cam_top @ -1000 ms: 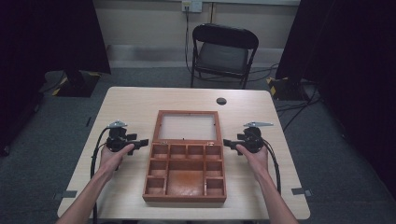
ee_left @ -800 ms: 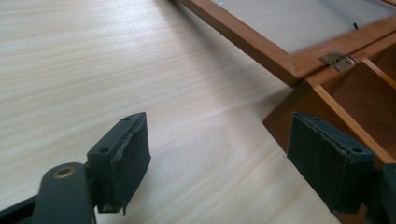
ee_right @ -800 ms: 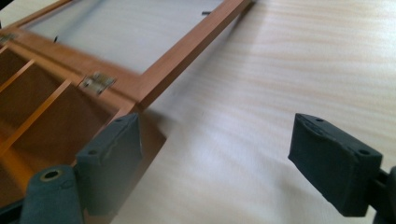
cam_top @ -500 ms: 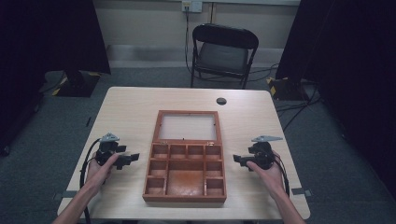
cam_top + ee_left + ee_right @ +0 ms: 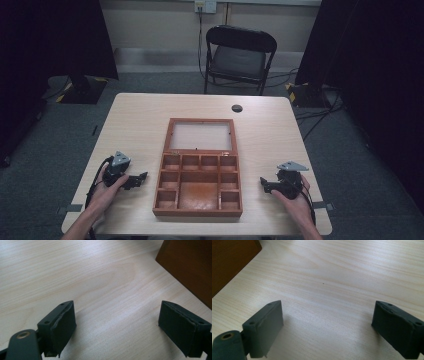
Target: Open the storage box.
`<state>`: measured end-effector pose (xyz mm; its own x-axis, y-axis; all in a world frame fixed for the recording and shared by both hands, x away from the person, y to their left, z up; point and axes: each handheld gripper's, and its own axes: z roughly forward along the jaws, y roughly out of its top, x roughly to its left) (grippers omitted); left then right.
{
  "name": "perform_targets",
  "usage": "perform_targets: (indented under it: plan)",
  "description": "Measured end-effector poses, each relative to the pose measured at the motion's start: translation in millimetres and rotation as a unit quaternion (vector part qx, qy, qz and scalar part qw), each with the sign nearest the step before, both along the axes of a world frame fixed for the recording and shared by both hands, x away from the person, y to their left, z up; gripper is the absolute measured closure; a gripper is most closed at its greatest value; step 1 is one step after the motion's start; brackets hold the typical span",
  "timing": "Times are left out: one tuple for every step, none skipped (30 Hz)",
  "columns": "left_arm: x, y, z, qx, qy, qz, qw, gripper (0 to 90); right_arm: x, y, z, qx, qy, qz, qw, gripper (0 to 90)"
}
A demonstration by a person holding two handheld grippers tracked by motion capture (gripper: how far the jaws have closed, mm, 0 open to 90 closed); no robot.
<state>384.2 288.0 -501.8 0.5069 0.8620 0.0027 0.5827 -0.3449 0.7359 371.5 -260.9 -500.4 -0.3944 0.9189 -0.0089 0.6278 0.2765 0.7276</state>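
Both grippers had pulled back from box [image 5: 198, 167] toward near edge of surface [image 5: 140, 115]. Left gripper [image 5: 141, 177] and right gripper [image 5: 263, 182]: fingers wide apart, holding nothing. Box sat mid-surface, lid open (compartments looked empty). Work seemingly finished, hands retreating.

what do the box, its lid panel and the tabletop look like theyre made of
Box: looks like reddish-brown stained wood, with thin dividers and a smooth, slightly glossy side in the left gripper view.
Lid panel: pale and flat in a wood frame, probably glass or clear plastic; can't tell which.
Tabletop: light wood grain, matte sheen; could be laminate or veneer rather than solid wood.
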Motion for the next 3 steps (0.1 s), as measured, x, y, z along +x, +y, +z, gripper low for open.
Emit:
perform_targets:
  plan:
    - [0.2,-0.1,-0.1,0.000,0.000,0.001,1.0000,13.0,0.2,0.0,0.1,0.000,0.001,-0.001,1.0000,8.4]
    - [0.5,0.1,0.0,0.002,0.001,0.001,1.0000,12.2,0.3,0.1,0.0,0.000,0.001,-0.002,1.0000,8.1]
    - [1.1,0.5,0.1,0.005,0.001,0.000,1.0000,11.8,0.4,0.1,0.0,0.000,0.002,-0.002,1.0000,8.0]
